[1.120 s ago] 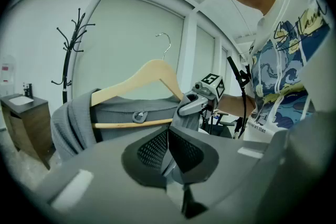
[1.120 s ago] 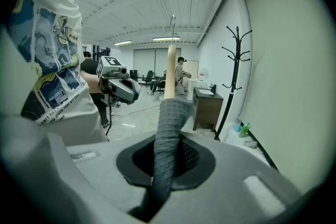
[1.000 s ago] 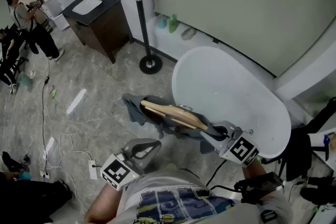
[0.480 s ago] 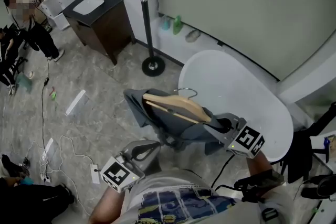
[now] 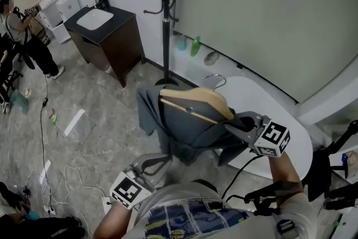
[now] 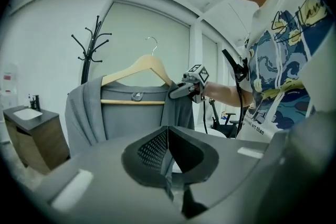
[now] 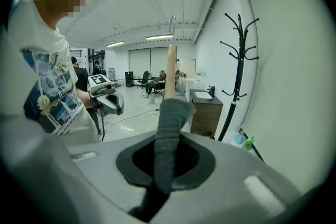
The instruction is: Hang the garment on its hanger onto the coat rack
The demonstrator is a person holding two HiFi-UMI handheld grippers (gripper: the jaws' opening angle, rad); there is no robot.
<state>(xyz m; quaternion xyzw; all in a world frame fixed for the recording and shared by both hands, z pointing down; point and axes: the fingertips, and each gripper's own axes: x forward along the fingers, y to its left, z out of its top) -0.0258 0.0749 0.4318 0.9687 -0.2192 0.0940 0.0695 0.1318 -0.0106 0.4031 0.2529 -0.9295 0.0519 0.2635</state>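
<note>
A grey garment (image 5: 187,126) hangs on a wooden hanger (image 5: 197,102) with a metal hook (image 5: 216,79), held up in the air. My right gripper (image 5: 246,120) is shut on the garment's shoulder end, over the hanger tip. In the right gripper view the grey cloth (image 7: 169,126) runs between the jaws, and the hanger (image 7: 169,73) stands up behind it. The black coat rack (image 5: 165,14) stands by the wall, beyond the garment and apart from it. My left gripper (image 5: 150,165) hangs low near the person's body, shut and with nothing in it. The left gripper view shows the garment (image 6: 134,110) hanging flat.
A dark vanity cabinet with a white sink (image 5: 106,31) stands left of the coat rack. A white oval tub (image 5: 293,137) lies at the right. Bottles (image 5: 194,45) stand along the wall. People (image 5: 17,19) stand far left, with cables (image 5: 45,137) on the floor.
My right gripper has lifted the garment and hanger up and forward, nearer the coat rack. The left gripper has stayed low and shut.
</note>
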